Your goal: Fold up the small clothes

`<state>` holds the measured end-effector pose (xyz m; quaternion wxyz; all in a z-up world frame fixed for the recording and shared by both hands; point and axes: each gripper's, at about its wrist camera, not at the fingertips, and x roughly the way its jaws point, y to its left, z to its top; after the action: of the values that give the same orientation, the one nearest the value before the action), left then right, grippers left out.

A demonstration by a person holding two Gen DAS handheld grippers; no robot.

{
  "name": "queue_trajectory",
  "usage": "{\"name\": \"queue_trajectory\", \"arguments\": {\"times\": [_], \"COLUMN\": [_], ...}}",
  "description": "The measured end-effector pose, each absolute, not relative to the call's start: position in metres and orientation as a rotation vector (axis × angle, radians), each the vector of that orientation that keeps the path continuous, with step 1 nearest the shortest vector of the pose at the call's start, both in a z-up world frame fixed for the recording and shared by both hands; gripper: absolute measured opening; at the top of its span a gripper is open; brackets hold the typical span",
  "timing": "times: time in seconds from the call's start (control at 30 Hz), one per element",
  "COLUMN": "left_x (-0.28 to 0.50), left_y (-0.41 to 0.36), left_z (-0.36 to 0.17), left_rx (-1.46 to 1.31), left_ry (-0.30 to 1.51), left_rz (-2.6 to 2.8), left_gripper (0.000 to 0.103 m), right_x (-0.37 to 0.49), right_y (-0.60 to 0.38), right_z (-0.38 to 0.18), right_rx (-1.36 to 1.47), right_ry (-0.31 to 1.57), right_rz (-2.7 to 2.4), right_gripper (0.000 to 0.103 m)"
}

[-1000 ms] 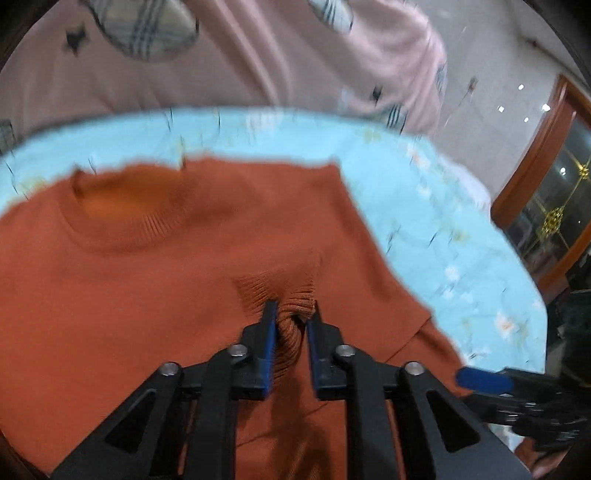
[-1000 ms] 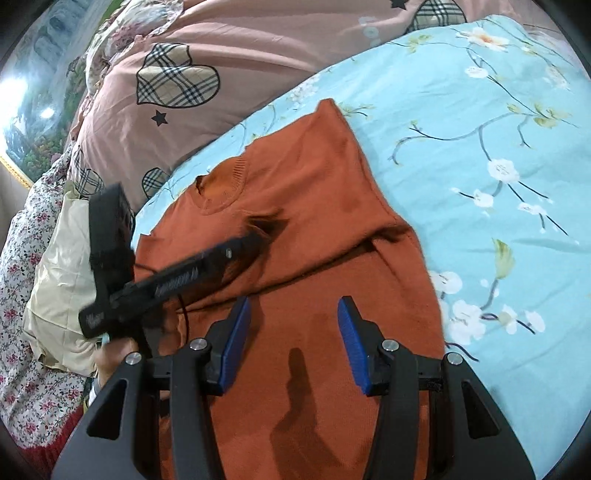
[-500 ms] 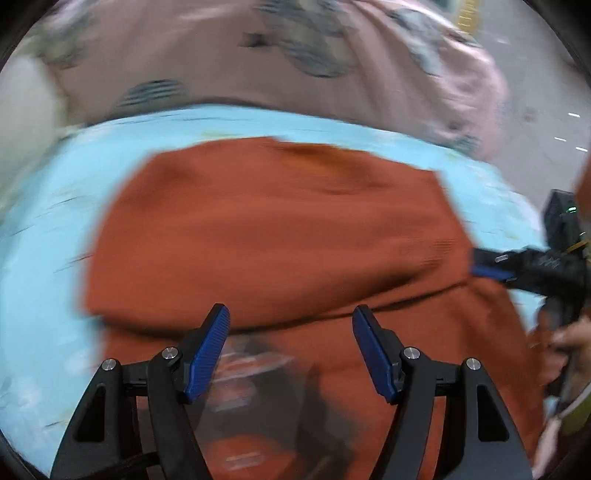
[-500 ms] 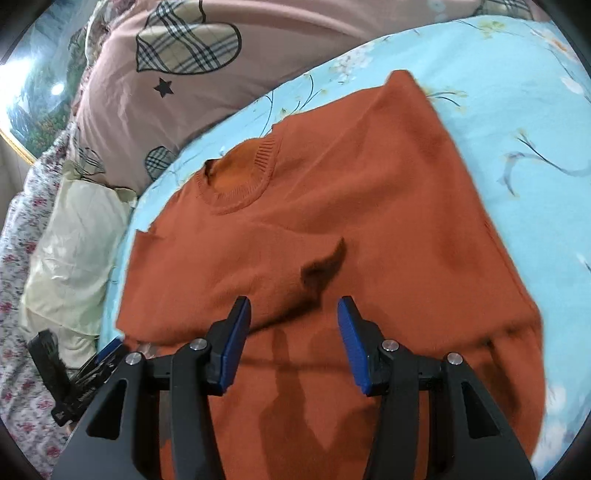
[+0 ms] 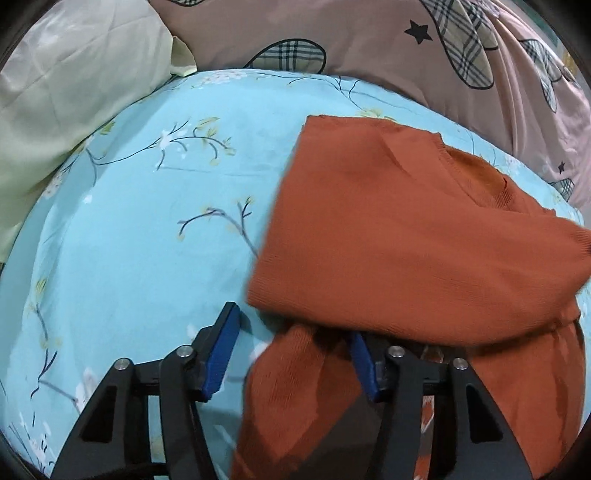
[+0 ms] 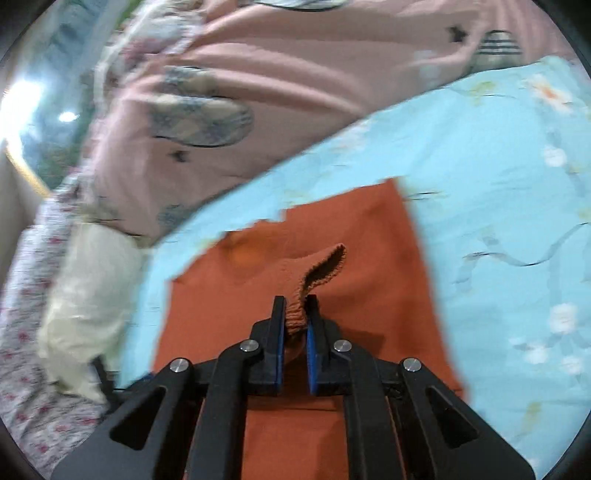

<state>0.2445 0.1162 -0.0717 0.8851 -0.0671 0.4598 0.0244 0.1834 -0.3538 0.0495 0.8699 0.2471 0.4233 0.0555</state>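
Pinching a sleeve cuff (image 6: 314, 273) in my closing right hand-held gripper (image 6: 295, 321), left hand-held gripper (image 5: 291, 354) half-open, closing around loose knit; orange sweater (image 5: 424, 240) on bed (image 5: 147, 240) part-folded, further folds remaining.

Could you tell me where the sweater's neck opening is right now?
In the left wrist view the neck opening sits upper right, at the far end of the sweater, near the pink quilt.
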Motion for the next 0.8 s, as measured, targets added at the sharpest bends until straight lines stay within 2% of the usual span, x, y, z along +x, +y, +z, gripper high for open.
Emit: {"name": "queue_trajectory", "arguments": {"times": [0.13, 0.23, 0.27, 0.37, 0.4, 0.57, 0.7, 0.8], "left_x": [0.253, 0.248, 0.246, 0.245, 0.245, 0.243, 0.242, 0.242], "left_y": [0.115, 0.12, 0.124, 0.132, 0.133, 0.138, 0.138, 0.139], "left_z": [-0.076, -0.075, -0.075, -0.076, -0.076, -0.076, -0.076, -0.076], "left_rx": [-0.14, -0.17, -0.19, -0.245, -0.249, -0.289, -0.298, -0.307], "left_ry": [0.952, 0.936, 0.931, 0.926, 0.925, 0.908, 0.904, 0.905], "left_rz": [0.078, 0.086, 0.085, 0.076, 0.077, 0.072, 0.068, 0.065], "left_gripper": [0.049, 0.047, 0.047, 0.047, 0.047, 0.047, 0.047, 0.047], "right_x": [0.189, 0.188, 0.187, 0.181, 0.179, 0.164, 0.159, 0.177], "right_y": [-0.368, -0.374, -0.377, -0.38, -0.38, -0.364, -0.346, -0.326], "right_z": [0.027, 0.025, 0.025, 0.024, 0.023, 0.015, 0.013, 0.0], "right_rx": [0.521, 0.584, 0.599, 0.608, 0.605, 0.511, 0.466, 0.383], "right_ry": [0.959, 0.896, 0.877, 0.863, 0.865, 0.905, 0.86, 0.963], "right_rz": [0.032, 0.039, 0.041, 0.002, 0.017, 0.053, 0.124, 0.165], "right_gripper": [0.011, 0.011, 0.015, 0.038, 0.04, 0.04, 0.04, 0.04]}}
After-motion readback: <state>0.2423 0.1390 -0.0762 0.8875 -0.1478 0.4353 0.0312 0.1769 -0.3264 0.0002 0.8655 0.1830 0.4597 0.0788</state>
